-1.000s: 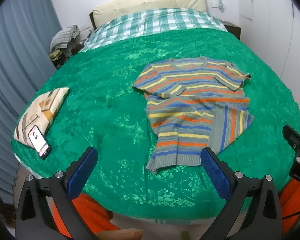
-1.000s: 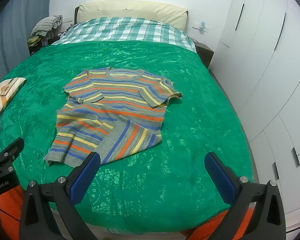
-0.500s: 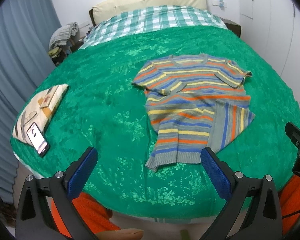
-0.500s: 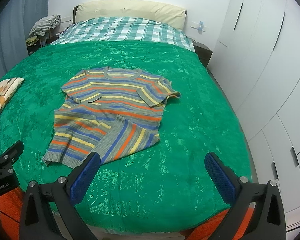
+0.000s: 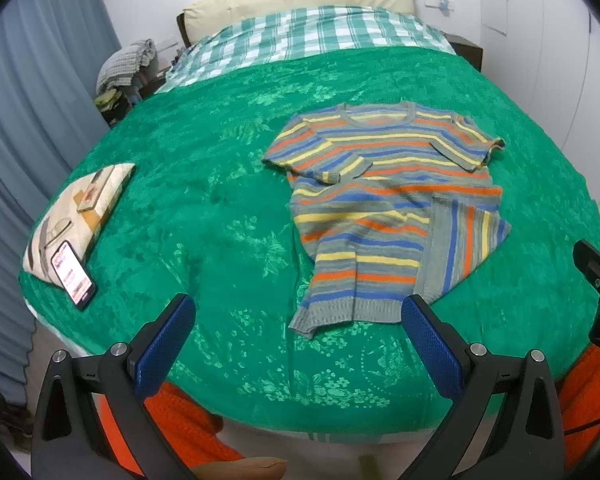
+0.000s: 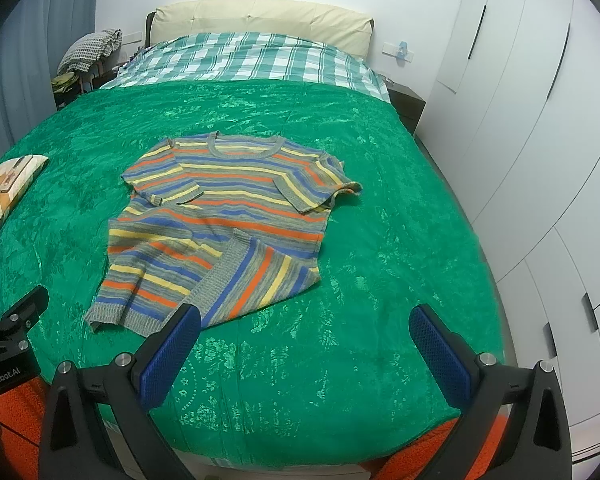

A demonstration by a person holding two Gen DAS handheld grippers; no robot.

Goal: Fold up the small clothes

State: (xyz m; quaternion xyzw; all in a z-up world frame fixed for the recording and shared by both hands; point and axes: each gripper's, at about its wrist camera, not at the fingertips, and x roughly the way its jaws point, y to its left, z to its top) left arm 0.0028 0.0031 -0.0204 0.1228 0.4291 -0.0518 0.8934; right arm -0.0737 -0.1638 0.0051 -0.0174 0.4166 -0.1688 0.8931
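A small striped knit sweater (image 5: 384,204) in grey, blue, orange and yellow lies face up on the green bedspread (image 5: 220,208), neck toward the headboard. Its lower right corner is folded over onto the body (image 5: 464,240). It also shows in the right wrist view (image 6: 224,220). My left gripper (image 5: 296,340) is open and empty, held above the bed's near edge, just short of the sweater's hem. My right gripper (image 6: 304,344) is open and empty, to the right of the hem.
A patterned cushion (image 5: 80,208) with a lit phone (image 5: 73,273) leaning on it sits at the bed's left edge. Checked bedding (image 5: 308,40) and a cream headboard lie at the far end. White wardrobe doors (image 6: 540,128) run along the right. A curtain hangs at the left.
Both grippers have drawn back slightly and the views shifted a little; the sweater sits a bit farther away. The sweater itself has not moved. Both grippers stay open.
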